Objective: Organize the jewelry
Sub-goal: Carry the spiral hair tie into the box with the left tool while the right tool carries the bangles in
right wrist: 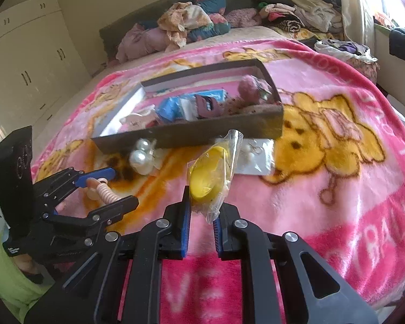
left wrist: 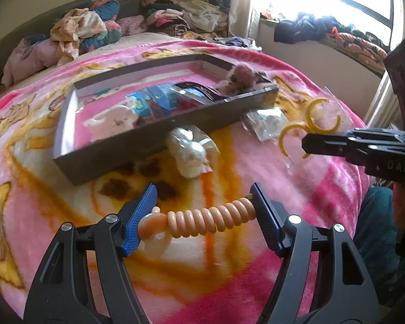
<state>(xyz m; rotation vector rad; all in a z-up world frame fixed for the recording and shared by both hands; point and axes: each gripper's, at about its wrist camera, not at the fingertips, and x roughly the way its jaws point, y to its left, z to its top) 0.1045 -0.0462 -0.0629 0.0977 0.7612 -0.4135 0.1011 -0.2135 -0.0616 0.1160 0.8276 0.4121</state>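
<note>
A: Where's the jewelry?
B: Peach ribbed bangle spans the left gripper, blue pads pressing on both its ends, held above the pink blanket. Yellow hoop earrings in a clear bag: right gripper nearly closed, pinching the bag's lower end.
A: Box?
B: Dark open box sits on the blanket beyond both grippers, packets and a pink fuzzy item inside. Pearl earrings lie against its near wall; a carded pair lies just right of them, behind the bag.
A: Further out?
B: Heaped clothes at the bed's far end.
</note>
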